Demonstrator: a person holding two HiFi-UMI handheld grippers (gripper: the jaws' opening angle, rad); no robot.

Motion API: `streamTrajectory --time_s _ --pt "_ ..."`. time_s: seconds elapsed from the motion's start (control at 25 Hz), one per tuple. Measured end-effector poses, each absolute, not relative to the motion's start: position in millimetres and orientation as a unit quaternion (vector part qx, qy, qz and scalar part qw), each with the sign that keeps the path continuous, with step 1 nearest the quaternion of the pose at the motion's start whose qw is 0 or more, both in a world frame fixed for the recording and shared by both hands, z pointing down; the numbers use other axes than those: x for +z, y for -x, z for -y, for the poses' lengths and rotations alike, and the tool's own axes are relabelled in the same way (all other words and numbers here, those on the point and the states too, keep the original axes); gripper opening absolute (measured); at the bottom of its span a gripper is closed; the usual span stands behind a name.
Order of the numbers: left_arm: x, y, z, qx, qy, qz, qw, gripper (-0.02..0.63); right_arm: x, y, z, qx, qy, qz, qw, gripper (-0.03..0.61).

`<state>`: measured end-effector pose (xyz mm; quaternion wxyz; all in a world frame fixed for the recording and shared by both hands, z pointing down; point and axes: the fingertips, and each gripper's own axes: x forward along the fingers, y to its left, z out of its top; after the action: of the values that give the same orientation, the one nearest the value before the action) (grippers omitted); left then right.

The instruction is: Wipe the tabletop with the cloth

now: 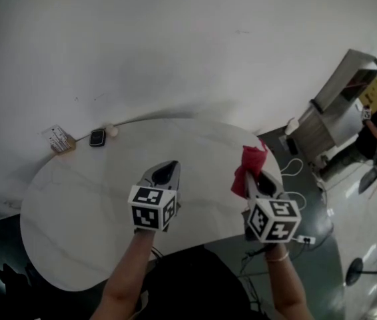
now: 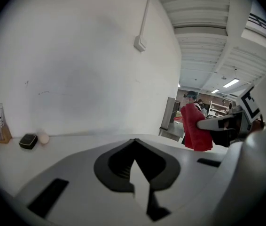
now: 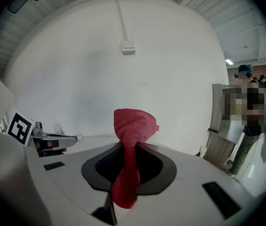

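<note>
Cloth, red, sits pinched in your right gripper, jaws clamped on it. Its bunched end pokes out past the tips and a tail trails back between them. Seen from the head view, you hold it over the right end of the white tabletop, near the edge; contact with the surface unclear. Your left gripper is beside it over mid-table, jaws closed tip to tip, nothing between. Far-left rim: card stand, small dark device, pale ball, close together.
</note>
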<state>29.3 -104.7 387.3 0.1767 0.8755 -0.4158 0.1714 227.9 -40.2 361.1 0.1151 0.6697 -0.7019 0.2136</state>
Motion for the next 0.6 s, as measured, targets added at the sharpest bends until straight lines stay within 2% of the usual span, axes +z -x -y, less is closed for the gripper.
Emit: streamTrajectory --time_s 0.6 --pt "375 30 87 0.140 -0.856 0.466 0.174 0.002 349 -152 33 0.190 -0.622 0.758 0.056 0.063"
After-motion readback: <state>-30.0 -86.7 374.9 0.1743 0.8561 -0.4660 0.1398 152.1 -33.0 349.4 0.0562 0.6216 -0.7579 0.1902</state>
